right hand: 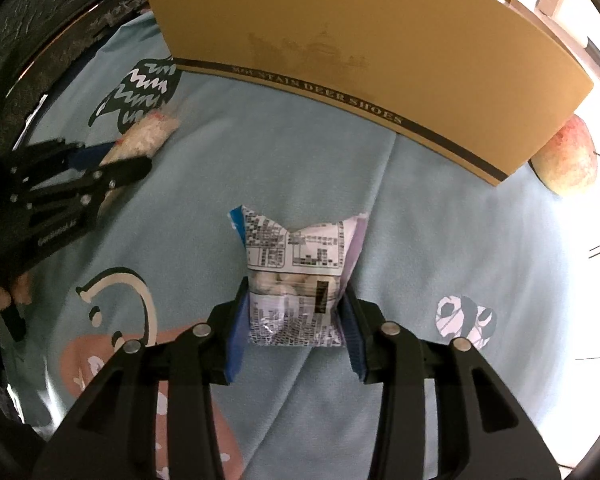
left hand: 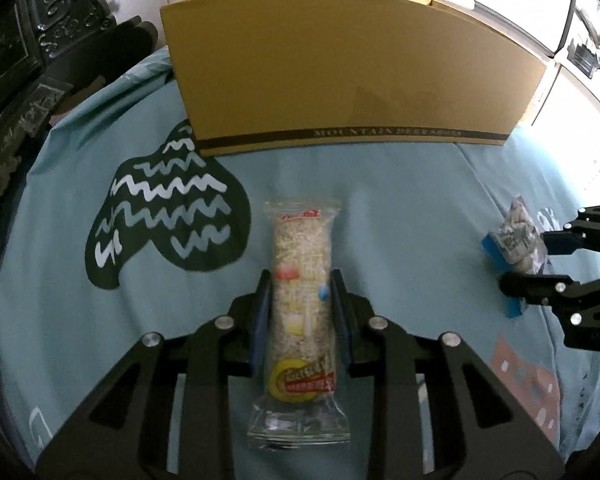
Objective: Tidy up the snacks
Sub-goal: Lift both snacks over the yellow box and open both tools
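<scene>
A: Left wrist view first, quick. The left claw [left hand: 300, 300] is closed on the rice-crisp bar [left hand: 302, 308], pads pressing both long sides at about mid-length. The bar runs lengthwise between the fingers, over the teal cloth [left hand: 400, 208] on the surface, just short of the yellow shoe box [left hand: 352, 64].

B: Handling?

A: Looks light. Clear slick wrapper, brittle puffed filling, so I'd judge a hard squeeze cracks it. The mid-body hold is right; the crimped ends are floppy film.

B: Is the other claw visible there?

A: Yes, at the right edge, the right claw [left hand: 516, 256] clamped on a small pouch [left hand: 520, 240].

B: Right wrist view.

A: The right claw [right hand: 294, 320] is part-way closed on the printed snack pouch [right hand: 298, 276], pads on its two side edges near the lower half. The pouch is soft, with small round pieces showing through a clear window; the foil is crinkly, and the top flares out above the pinch. Light, squashy, probably slips if held by the seal alone.

B: Anything else?

A: The left claw [right hand: 116, 160] at the far left holds its bar. An apple [right hand: 568, 160] sits just beside the box's right end. Neither snack is in the box yet.
</scene>
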A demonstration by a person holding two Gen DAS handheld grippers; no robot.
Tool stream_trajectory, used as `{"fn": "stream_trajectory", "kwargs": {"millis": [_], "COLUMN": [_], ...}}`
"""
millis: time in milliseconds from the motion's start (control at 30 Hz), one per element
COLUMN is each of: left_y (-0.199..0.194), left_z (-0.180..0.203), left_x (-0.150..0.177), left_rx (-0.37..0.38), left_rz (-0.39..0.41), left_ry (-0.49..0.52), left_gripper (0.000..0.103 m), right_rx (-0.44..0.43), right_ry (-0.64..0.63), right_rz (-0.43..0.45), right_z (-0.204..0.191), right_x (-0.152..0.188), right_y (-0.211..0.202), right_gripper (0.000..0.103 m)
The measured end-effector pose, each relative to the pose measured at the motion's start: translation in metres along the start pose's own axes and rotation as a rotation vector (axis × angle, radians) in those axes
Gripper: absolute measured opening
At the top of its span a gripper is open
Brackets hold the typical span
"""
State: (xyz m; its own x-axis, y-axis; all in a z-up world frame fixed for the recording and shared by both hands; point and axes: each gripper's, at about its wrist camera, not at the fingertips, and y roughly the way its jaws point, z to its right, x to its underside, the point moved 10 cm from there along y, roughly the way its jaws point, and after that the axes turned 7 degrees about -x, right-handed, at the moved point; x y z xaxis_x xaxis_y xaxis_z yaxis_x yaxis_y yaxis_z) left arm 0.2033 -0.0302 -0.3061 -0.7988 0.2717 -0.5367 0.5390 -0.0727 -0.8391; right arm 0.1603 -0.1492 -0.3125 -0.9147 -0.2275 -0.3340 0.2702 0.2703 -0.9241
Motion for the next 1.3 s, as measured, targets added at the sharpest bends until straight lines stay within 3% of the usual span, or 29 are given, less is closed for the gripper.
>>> {"fn": "stream_trajectory", "kwargs": {"millis": [167, 400, 767, 900, 1300], "left_y": [-0.013, -0.051, -0.152, -0.168, -0.158], "left_z": [0.008, 0.014, 0.032, 0.036, 0.032], "left_x": [0.012, -0.017, -0.157, -0.195, -0.251], "left_rx": [0.017, 0.044, 0.043, 0.036, 0.026], "left_rz": [0.006, 0.089, 0.331, 0.375, 0.392], "left_ry": [-0.020, -0.042, -0.041, -0.032, -0.051], "left_gripper": [0.028, 0.028, 0.028, 0.028, 0.028], "right_rx": [-0.013, -0.015, 0.083, 0.110, 0.139], "right_ry": [-0.001, 0.031, 0.010, 0.000, -0.007], "right_rz": [0.022, 0.134, 0.382, 0.438, 0.464], "right_z": [-0.001, 0.005, 0.028, 0.037, 0.061], "right_x": [0.004, -0.007, -0.092, -0.120, -0.163], "right_y": [-0.017, -0.072, -0.206, -0.238, -0.252], "right_gripper": [0.041, 0.041, 0.041, 0.041, 0.041]}}
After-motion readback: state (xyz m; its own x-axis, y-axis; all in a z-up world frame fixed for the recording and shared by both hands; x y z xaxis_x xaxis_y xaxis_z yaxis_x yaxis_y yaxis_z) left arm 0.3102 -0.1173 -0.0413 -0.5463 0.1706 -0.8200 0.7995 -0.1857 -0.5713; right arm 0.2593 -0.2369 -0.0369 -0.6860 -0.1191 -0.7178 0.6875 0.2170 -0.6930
